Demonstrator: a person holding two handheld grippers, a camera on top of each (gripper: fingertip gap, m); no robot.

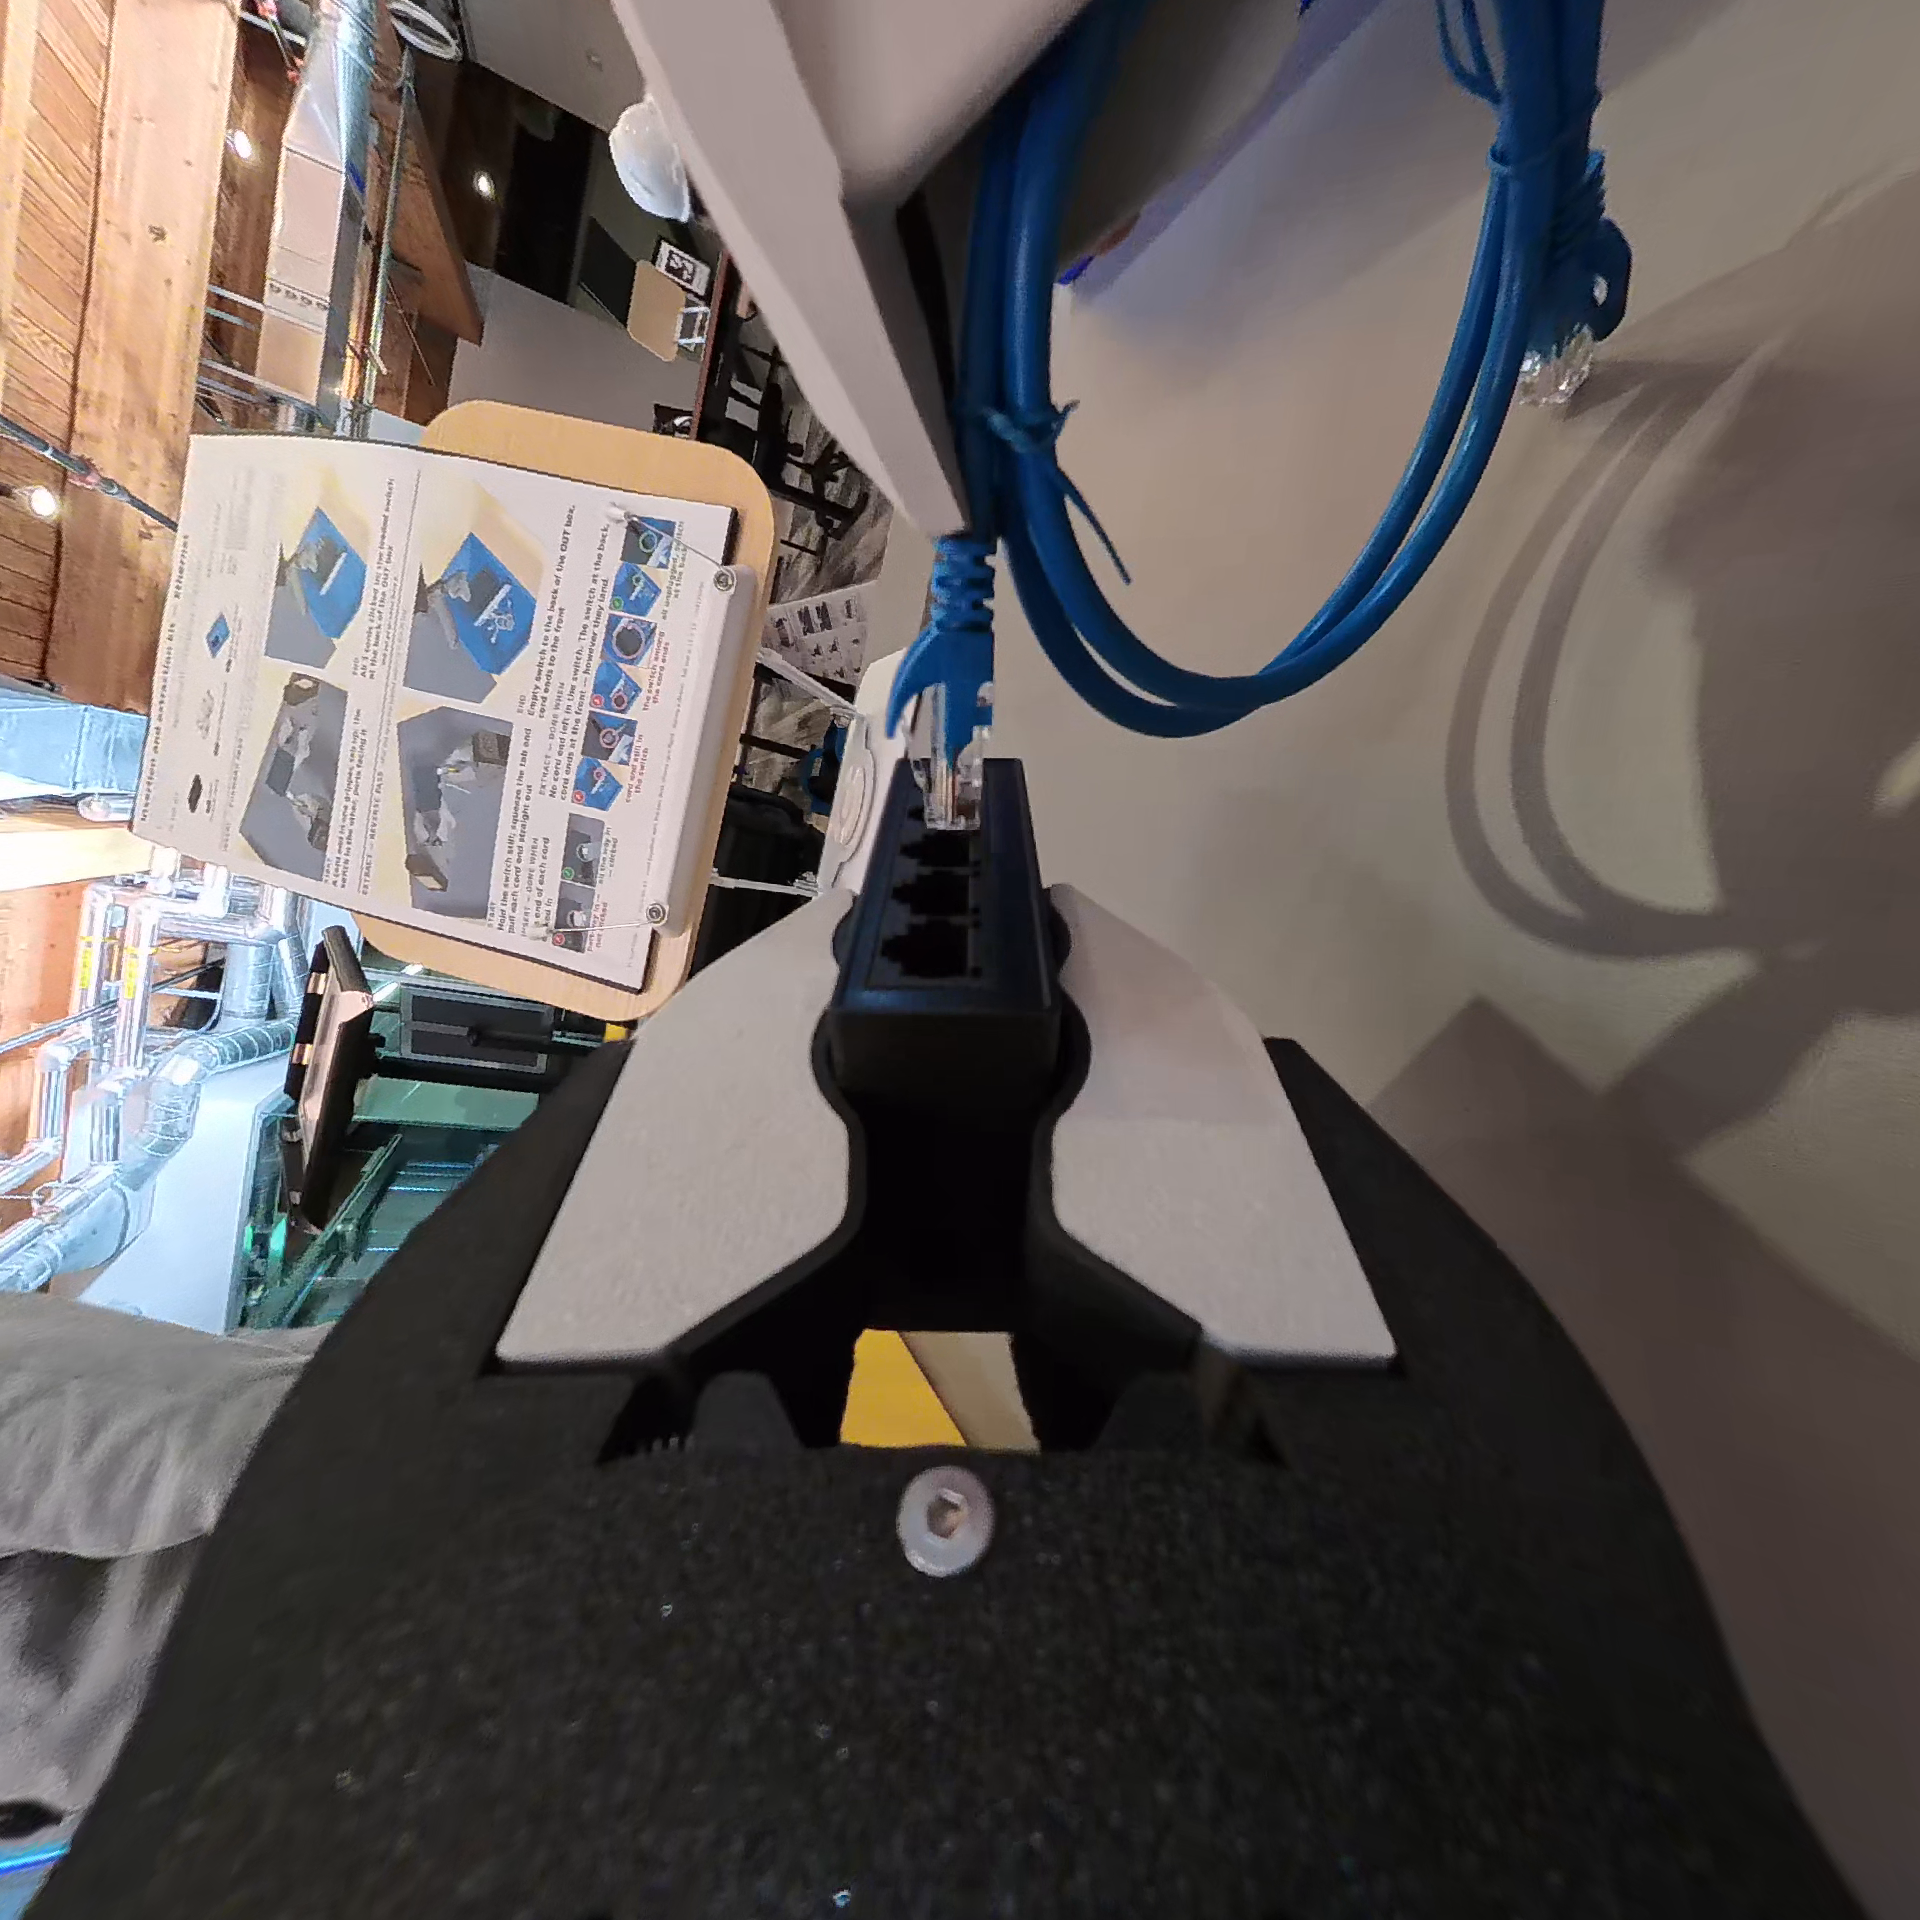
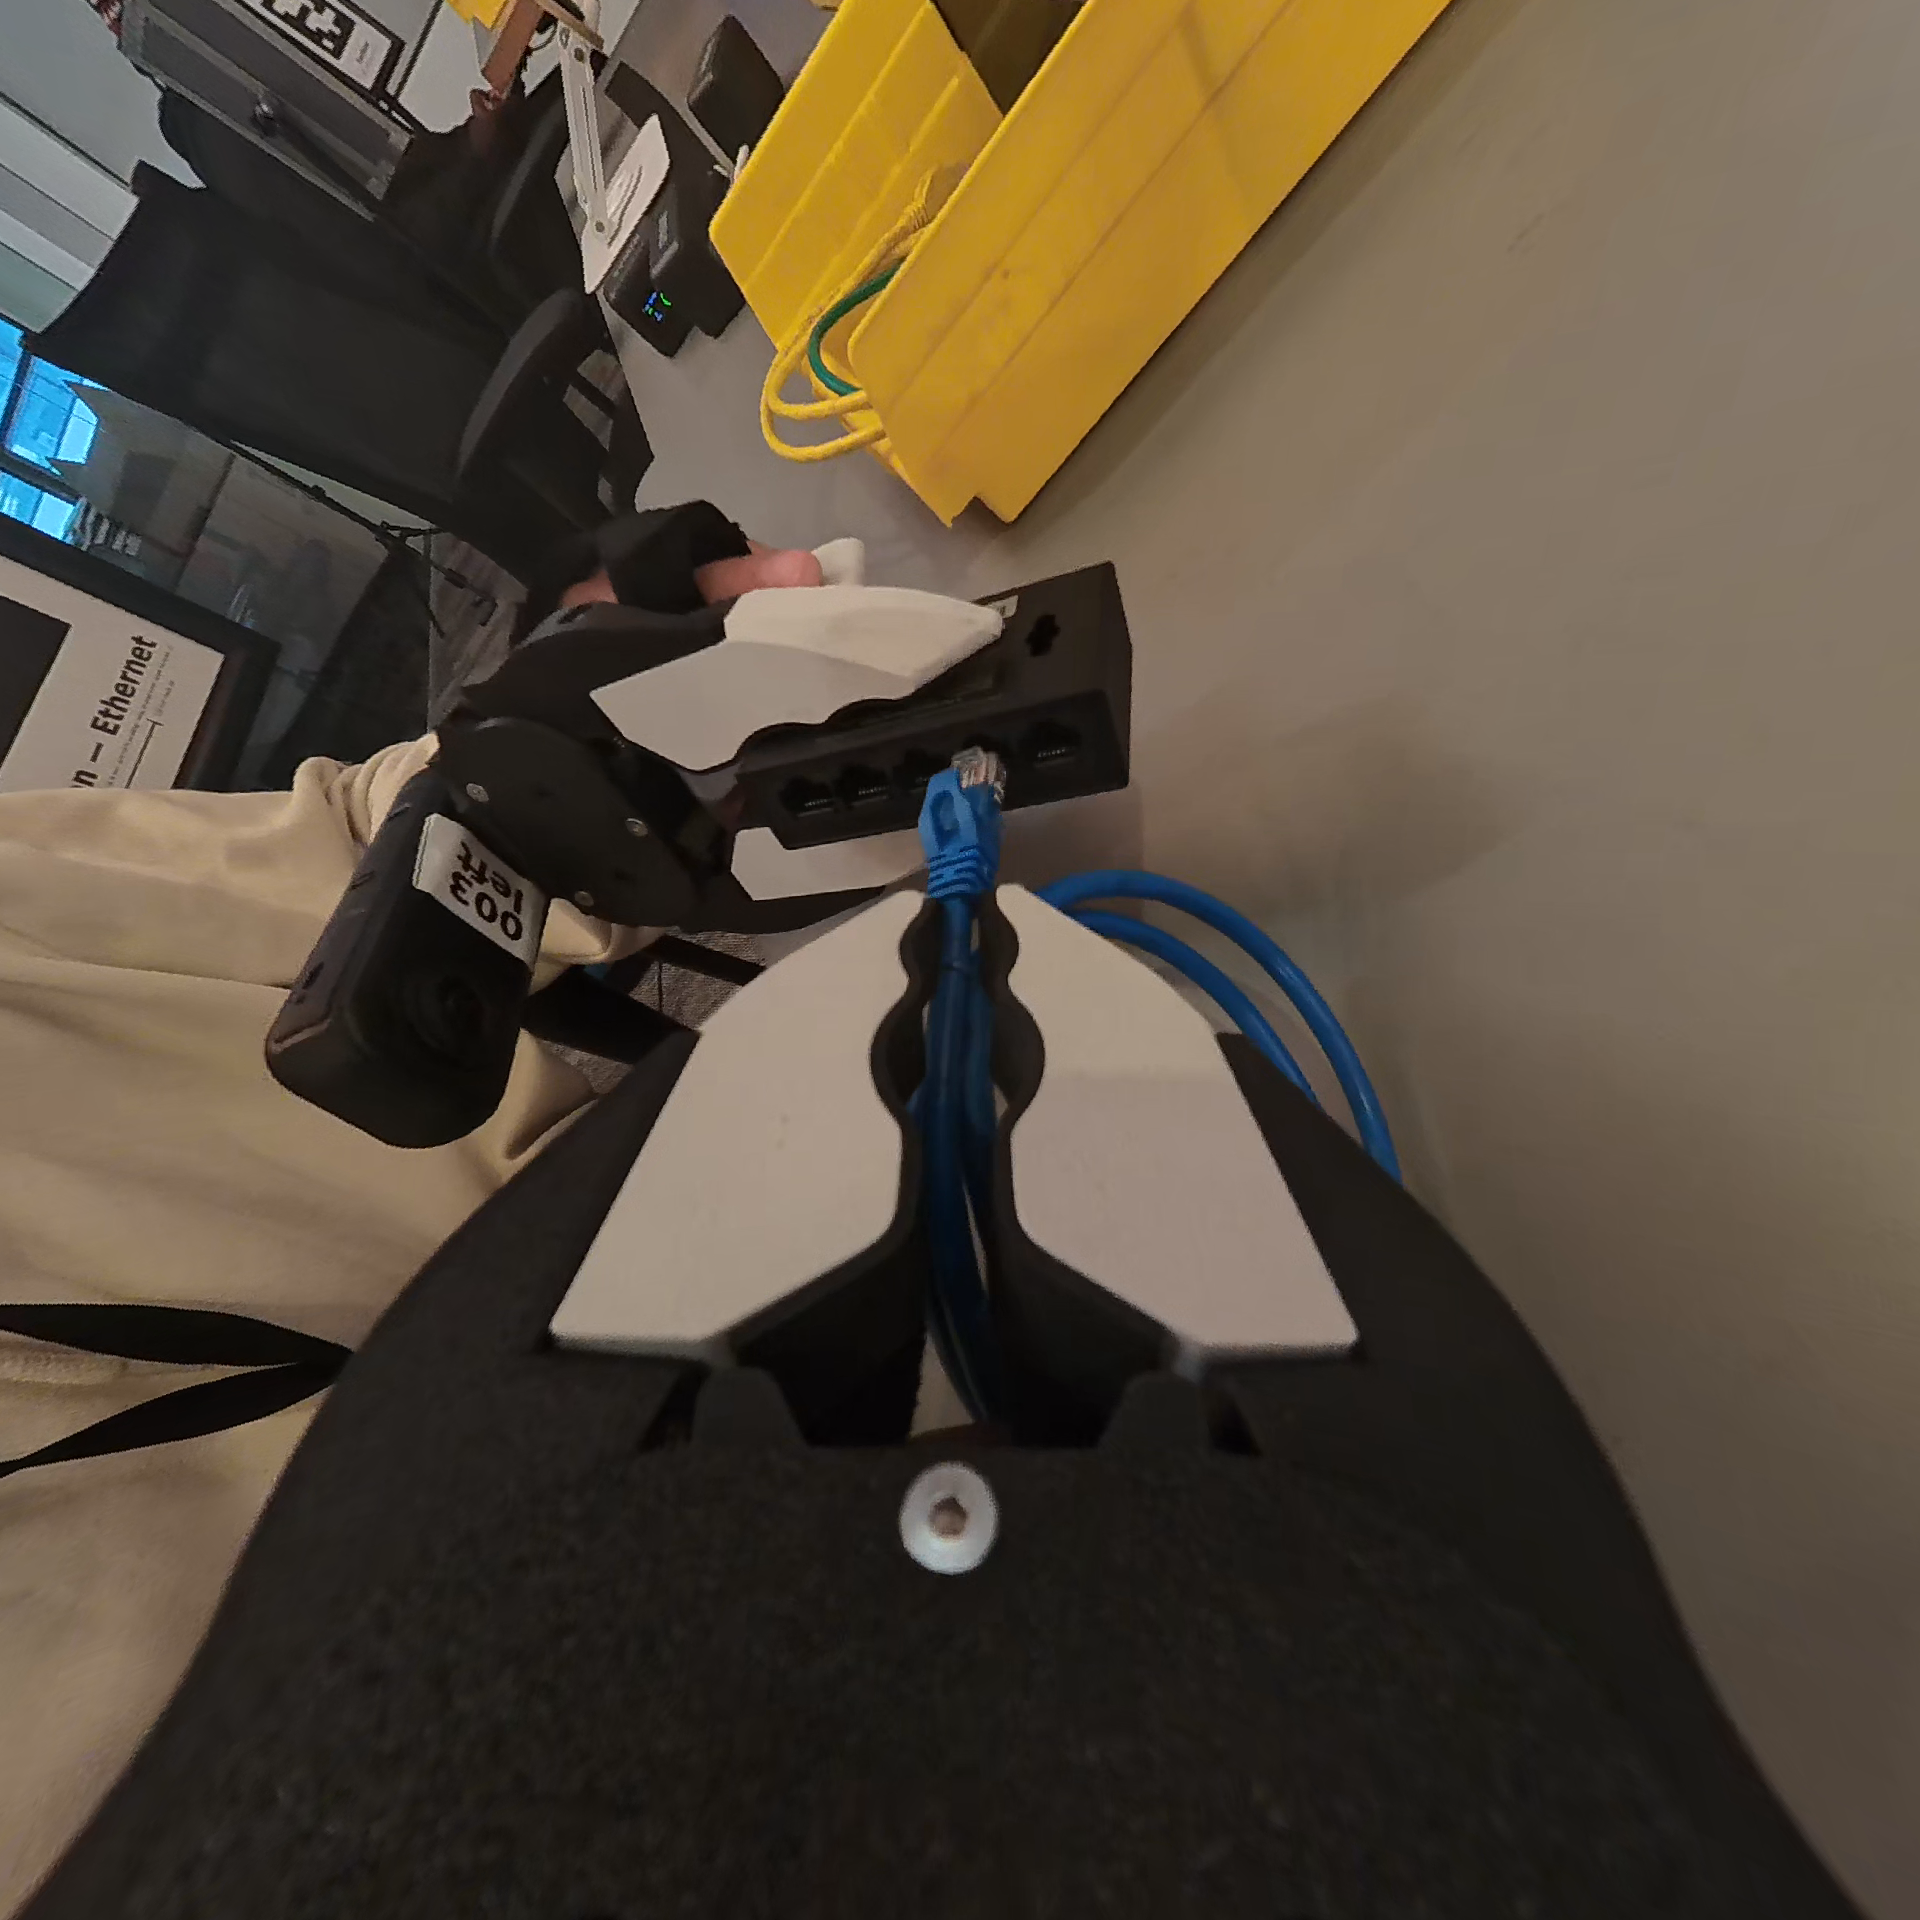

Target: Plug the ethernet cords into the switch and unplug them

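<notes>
My left gripper [image 1: 948, 935] is shut on a black ethernet switch [image 1: 948, 894] and holds it above the table; several ports face the camera. It also shows in the right wrist view [image 2: 831, 675], clamped on the switch [image 2: 1049, 665]. My right gripper [image 2: 956, 914] is shut on a blue ethernet cord [image 2: 956, 1039] just behind its boot. The cord's clear plug [image 2: 980, 774] sits at the mouth of a port near the switch's far end, also seen in the left wrist view [image 1: 948, 774]. The cord's other plug [image 1: 1555, 369] hangs free from the coiled loop [image 1: 1351, 582].
A yellow bin [image 2: 1039, 239] with yellow and green cords [image 2: 821, 374] stands on the grey table [image 2: 1558, 831] beyond the switch. An instruction sheet on a wooden stand [image 1: 457, 707] is behind the switch. A person's cream sleeve [image 2: 156, 1039] is at left.
</notes>
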